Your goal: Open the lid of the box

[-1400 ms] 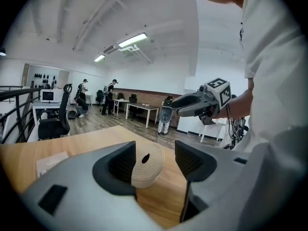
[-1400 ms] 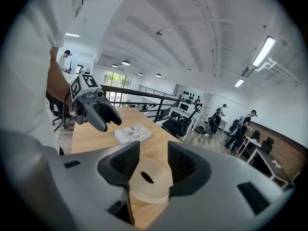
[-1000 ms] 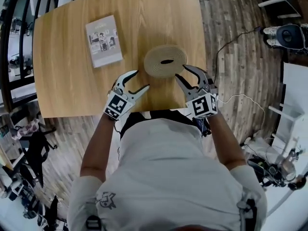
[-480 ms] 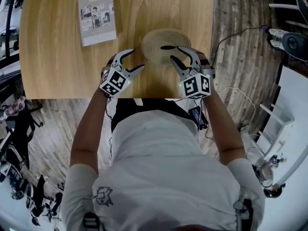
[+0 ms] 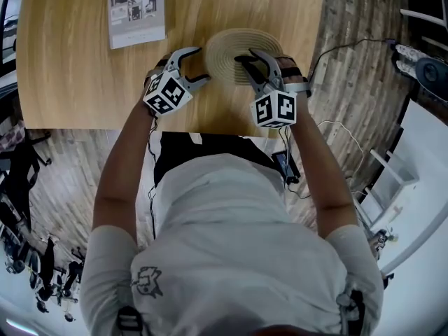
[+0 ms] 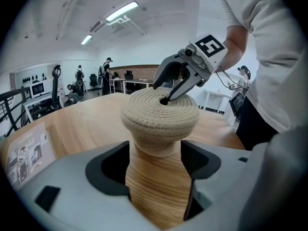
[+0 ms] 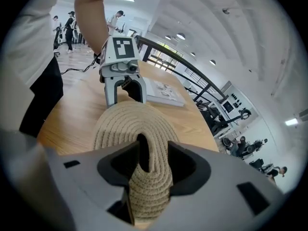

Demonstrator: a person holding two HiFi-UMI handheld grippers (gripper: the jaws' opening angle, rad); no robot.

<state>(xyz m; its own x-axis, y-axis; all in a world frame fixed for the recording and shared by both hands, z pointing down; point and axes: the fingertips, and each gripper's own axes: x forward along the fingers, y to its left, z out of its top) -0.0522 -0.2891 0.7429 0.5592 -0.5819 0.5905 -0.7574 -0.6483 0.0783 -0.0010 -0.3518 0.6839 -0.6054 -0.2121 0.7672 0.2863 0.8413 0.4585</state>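
Pale wood desk point(image 5: 84, 68) fills the top of the head view, its near edge at the person's waist, and both forearms reach over that edge with one tool each.

Nearest, the right tool point(image 7: 151, 153) comes at the box point(image 6: 156, 150) from the person's side. One of its jaws dips into the hole in the lid point(image 6: 159, 112). The other sits outside the rim. Between them the woven strip is pinched up into a fold. That looks like the lifting grip, since the hole gives the only purchase on an otherwise smooth coiled top.

Level with it on the other flank, the left tool point(image 5: 201, 65) lies low over the desk. Its jaws are spread and opening wider. Only bare wood shows between them, and the narrower base of the box stands right at their mouth, untouched by the pads. It is probably placed there to steady the base so it stays down when the lid rises.

The box sits near the desk's front right, lid on.

Farther back, well apart to the left, a booklet point(image 5: 136, 5) lies flat.
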